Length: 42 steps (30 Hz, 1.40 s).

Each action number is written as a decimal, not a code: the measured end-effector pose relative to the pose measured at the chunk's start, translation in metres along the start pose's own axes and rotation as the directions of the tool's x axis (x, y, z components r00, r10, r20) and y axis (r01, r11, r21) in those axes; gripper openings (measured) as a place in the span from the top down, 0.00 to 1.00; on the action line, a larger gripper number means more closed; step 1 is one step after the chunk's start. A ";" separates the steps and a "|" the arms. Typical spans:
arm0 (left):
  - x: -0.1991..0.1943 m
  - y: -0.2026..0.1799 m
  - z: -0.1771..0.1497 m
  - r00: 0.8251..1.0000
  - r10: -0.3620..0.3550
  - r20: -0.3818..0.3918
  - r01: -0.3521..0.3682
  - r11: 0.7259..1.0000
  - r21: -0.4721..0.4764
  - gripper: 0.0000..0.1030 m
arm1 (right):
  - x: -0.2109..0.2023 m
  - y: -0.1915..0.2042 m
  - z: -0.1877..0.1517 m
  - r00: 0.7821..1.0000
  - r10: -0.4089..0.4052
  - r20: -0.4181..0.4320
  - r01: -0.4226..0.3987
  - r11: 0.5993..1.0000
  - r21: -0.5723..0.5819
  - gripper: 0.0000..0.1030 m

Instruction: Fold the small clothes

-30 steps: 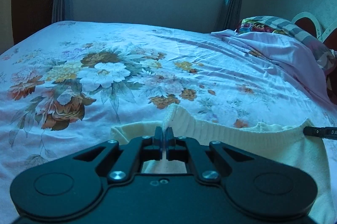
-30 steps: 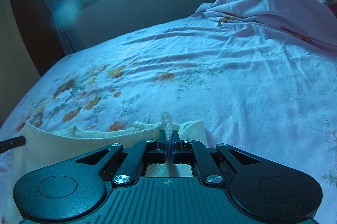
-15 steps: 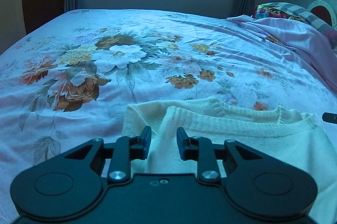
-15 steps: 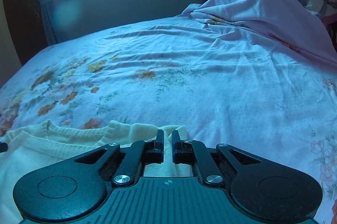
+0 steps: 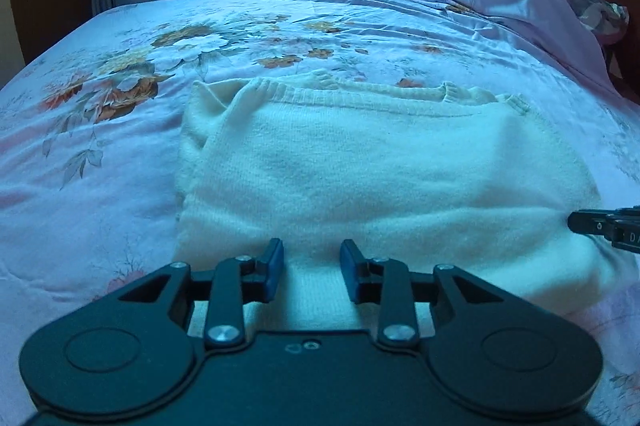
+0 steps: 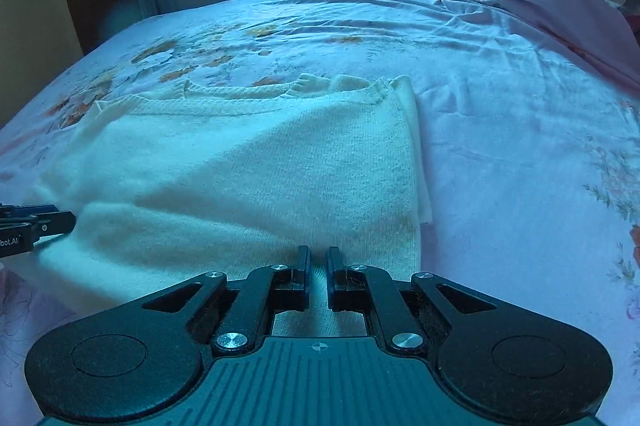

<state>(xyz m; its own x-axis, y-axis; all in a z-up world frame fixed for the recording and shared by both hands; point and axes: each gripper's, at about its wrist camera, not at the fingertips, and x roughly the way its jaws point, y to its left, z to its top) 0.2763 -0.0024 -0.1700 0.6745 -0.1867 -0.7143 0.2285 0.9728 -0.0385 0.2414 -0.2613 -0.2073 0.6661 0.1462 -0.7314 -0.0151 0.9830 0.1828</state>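
Bedroom, window and curtains at the far wall, floral bedsheet point(image 5: 132, 154) covering the bed, rumpled pink blanket and pillows at the far right.

Left wrist view: cream knit sweater point(image 5: 380, 178) lies flat mid-bed, already folded over itself, ribbed hem edge along the far side, a lower layer poking out at the left. Left gripper point(image 5: 311, 268) hangs over the near folded edge, jaws parted a moderate way and opening, knit visible beneath the gap but nothing pinched, pads not pressing on the cloth. Tip of the other gripper peeks in at the right edge, beside the sweater's right side.

Right wrist view: same sweater point(image 6: 248, 182), its right edge straight with an under-layer showing just beside it. Right gripper point(image 6: 318, 276) sits over the near edge close to the right corner, jaws nearly together with a narrow slit between them, holding nothing; fabric seen below the slit, not gripped. Left gripper's tip shows at the left edge.

Handling judgement: light, soft, limp, stretchy knit, no stiffness, not fragile, not slippery on cotton sheet. Will sag and drag if lifted at one point. Best hold looks like both near corners or the ribbed hem, pinching all layers at once so the fold stays aligned. Thick stacked layers need jaws wider first.
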 end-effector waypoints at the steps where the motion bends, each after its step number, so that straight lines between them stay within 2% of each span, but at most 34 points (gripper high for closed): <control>1: -0.006 -0.001 0.000 1.000 -0.021 0.009 0.021 1.000 -0.007 0.72 | -0.010 0.002 0.000 1.000 0.017 0.023 -0.017 1.000 0.010 0.85; 2: -0.013 -0.005 -0.002 0.999 -0.034 0.017 0.034 0.999 0.003 0.71 | -0.020 0.005 -0.001 0.998 0.034 0.056 -0.035 0.999 0.013 0.54; 3: -0.015 -0.008 -0.005 0.999 -0.030 0.014 0.030 0.999 0.020 0.71 | -0.024 0.009 -0.005 0.997 0.031 0.070 -0.031 1.000 0.001 0.33; 4: -0.013 -0.011 -0.009 1.000 -0.026 -0.002 0.026 0.999 0.028 0.71 | -0.027 0.014 -0.010 0.997 0.014 0.077 -0.012 1.000 -0.023 0.17; 5: -0.008 -0.011 -0.014 0.999 -0.024 -0.025 0.025 0.999 0.022 0.71 | -0.025 0.019 -0.016 0.998 -0.002 0.068 0.006 0.998 -0.055 0.17; 7: -0.007 -0.013 -0.021 1.000 -0.008 -0.023 0.008 1.000 0.018 0.71 | -0.010 0.023 -0.030 0.999 -0.025 -0.021 0.024 0.996 -0.082 0.19; 8: -0.012 -0.015 -0.020 1.000 0.001 -0.030 0.000 1.000 0.017 0.71 | -0.012 0.023 -0.035 0.999 -0.037 -0.014 0.036 0.997 -0.074 0.20; 10: -0.026 -0.018 -0.019 0.999 -0.028 -0.017 0.028 1.000 0.011 0.71 | -0.025 0.025 -0.035 0.999 -0.029 0.014 0.030 0.998 -0.049 0.20; 13: -0.032 -0.029 -0.024 1.000 -0.021 -0.005 0.021 0.998 0.058 0.71 | -0.041 0.034 -0.031 0.997 -0.015 0.077 0.018 0.999 -0.037 0.20; 15: -0.022 -0.030 -0.030 0.999 -0.011 -0.044 0.013 0.999 0.042 0.71 | -0.042 0.041 -0.028 0.996 -0.005 0.088 0.008 1.000 -0.027 0.20; 17: -0.018 -0.030 -0.035 0.999 -0.005 -0.042 0.007 0.999 0.039 0.71 | -0.029 0.047 -0.030 0.999 -0.014 0.048 0.016 0.999 -0.046 0.20; 19: -0.023 -0.031 -0.032 0.999 0.002 -0.046 0.000 0.999 0.043 0.71 | -0.009 0.046 -0.037 0.998 -0.041 -0.046 0.038 0.997 -0.071 0.20; 22: -0.038 -0.025 -0.029 0.999 -0.042 -0.023 0.042 0.999 -0.001 0.71 | -0.023 0.038 -0.033 1.000 -0.020 -0.008 0.020 1.000 -0.021 0.20; 26: -0.034 -0.018 -0.030 1.000 -0.016 -0.010 0.016 1.000 -0.015 0.71 | -0.037 0.045 -0.025 0.998 -0.004 0.059 0.004 1.000 -0.005 0.20; 29: -0.025 -0.009 -0.034 0.999 -0.022 -0.029 0.020 0.997 -0.070 0.71 | -0.024 0.053 -0.027 0.999 -0.025 0.035 0.026 0.999 -0.043 0.20; 31: -0.023 -0.008 -0.035 0.999 -0.026 -0.030 0.024 0.997 -0.072 0.71 | -0.004 0.053 -0.035 0.997 -0.060 -0.048 0.057 0.996 -0.072 0.20; 37: -0.036 -0.017 -0.028 0.999 -0.050 -0.007 0.050 0.997 -0.066 0.71 | -0.025 0.057 -0.030 1.000 -0.008 0.025 0.008 1.000 -0.030 0.20; 40: -0.029 -0.024 -0.030 0.999 -0.045 -0.015 0.044 0.998 -0.046 0.71 | -0.019 0.069 -0.026 1.000 0.008 0.024 -0.007 0.999 -0.035 0.20; 42: -0.021 -0.023 -0.034 0.999 -0.041 -0.037 0.039 0.998 -0.048 0.71 | -0.011 0.077 -0.029 1.000 -0.011 0.003 0.011 0.998 -0.067 0.20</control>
<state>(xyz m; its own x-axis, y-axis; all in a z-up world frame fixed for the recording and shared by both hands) 0.2333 -0.0160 -0.1780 0.6385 -0.2208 -0.7373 0.2204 0.9703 -0.0998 0.2118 -0.1841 -0.2044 0.6684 0.1352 -0.7315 -0.0579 0.9898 0.1300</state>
